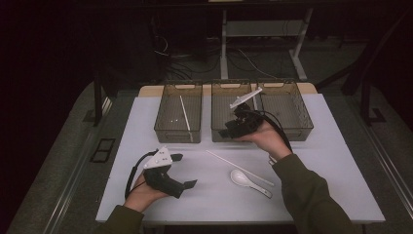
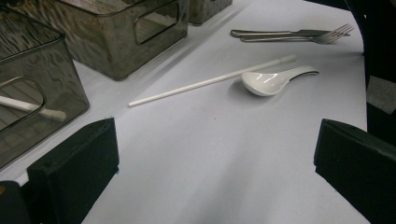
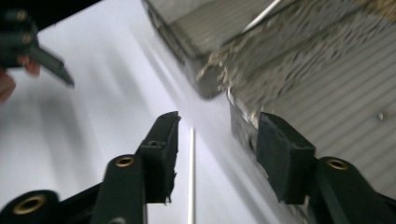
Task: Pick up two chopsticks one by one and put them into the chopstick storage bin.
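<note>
On a white tabletop [image 1: 311,195], the left claw [image 1: 184,170] rests near the front edge, jaws wide and empty. A chopstick [image 1: 238,167] and spoon [image 1: 249,182] lie mid-table. The right claw [image 3: 215,154], parted and empty, hovers at the middle of 3 bins [image 1: 230,127].

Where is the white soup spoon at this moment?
In the high view, the white soup spoon lies on the table right of centre, on the person's side of the loose white chopstick, with its handle crossing under that chopstick.

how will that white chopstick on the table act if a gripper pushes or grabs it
The white chopstick looks thin, round and rigid, so it would likely roll on the smooth table. Its glossy surface may slip between jaws. Probably light.
</note>
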`<state>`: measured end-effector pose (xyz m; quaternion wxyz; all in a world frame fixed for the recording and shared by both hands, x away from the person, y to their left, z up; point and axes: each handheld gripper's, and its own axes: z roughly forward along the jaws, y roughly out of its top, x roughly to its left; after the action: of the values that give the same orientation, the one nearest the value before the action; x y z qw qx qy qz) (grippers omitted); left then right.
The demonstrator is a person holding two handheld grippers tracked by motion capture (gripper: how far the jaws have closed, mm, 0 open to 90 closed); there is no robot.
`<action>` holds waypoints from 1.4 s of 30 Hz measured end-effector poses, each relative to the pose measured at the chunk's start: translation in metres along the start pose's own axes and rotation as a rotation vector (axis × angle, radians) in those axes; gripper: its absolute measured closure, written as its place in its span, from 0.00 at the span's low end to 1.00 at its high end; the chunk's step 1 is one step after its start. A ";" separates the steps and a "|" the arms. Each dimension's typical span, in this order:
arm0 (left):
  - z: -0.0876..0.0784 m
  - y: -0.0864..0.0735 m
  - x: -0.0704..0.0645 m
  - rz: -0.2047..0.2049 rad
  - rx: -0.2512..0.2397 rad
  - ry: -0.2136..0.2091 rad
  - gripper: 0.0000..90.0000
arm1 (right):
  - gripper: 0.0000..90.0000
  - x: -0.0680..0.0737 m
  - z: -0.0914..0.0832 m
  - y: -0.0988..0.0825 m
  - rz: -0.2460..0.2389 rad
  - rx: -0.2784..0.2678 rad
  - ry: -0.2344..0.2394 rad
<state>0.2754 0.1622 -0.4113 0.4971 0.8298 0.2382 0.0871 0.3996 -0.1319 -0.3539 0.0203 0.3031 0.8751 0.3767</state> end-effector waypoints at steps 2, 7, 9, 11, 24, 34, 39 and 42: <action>0.000 0.000 0.000 -0.003 0.000 0.001 0.00 | 0.56 0.002 -0.004 -0.009 -0.009 0.005 -0.003; 0.000 -0.001 0.001 0.001 0.009 0.000 0.00 | 0.63 0.004 -0.012 -0.029 -0.021 0.015 -0.015; 0.001 -0.001 0.000 -0.003 0.010 0.000 0.00 | 0.65 0.005 -0.014 -0.037 -0.025 0.021 -0.021; 0.001 -0.001 0.001 -0.002 0.011 0.000 0.00 | 0.67 0.005 -0.016 -0.044 -0.029 0.028 -0.025; 0.001 -0.002 0.000 -0.004 0.013 -0.002 0.00 | 0.79 0.014 -0.018 -0.092 -0.040 0.095 0.006; 0.001 -0.002 0.000 0.000 0.026 -0.005 0.00 | 0.85 0.018 -0.013 -0.101 -0.101 0.267 -0.023; 0.002 -0.002 0.000 -0.003 0.026 -0.006 0.00 | 0.86 0.018 -0.007 -0.102 -0.118 0.312 -0.035; 0.002 -0.002 0.000 -0.003 0.026 -0.006 0.00 | 0.86 0.019 -0.005 -0.103 -0.121 0.333 -0.034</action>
<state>0.2753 0.1618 -0.4142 0.4872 0.8361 0.2388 0.0808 0.3300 -0.1794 -0.4160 0.0074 0.2553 0.9417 0.2192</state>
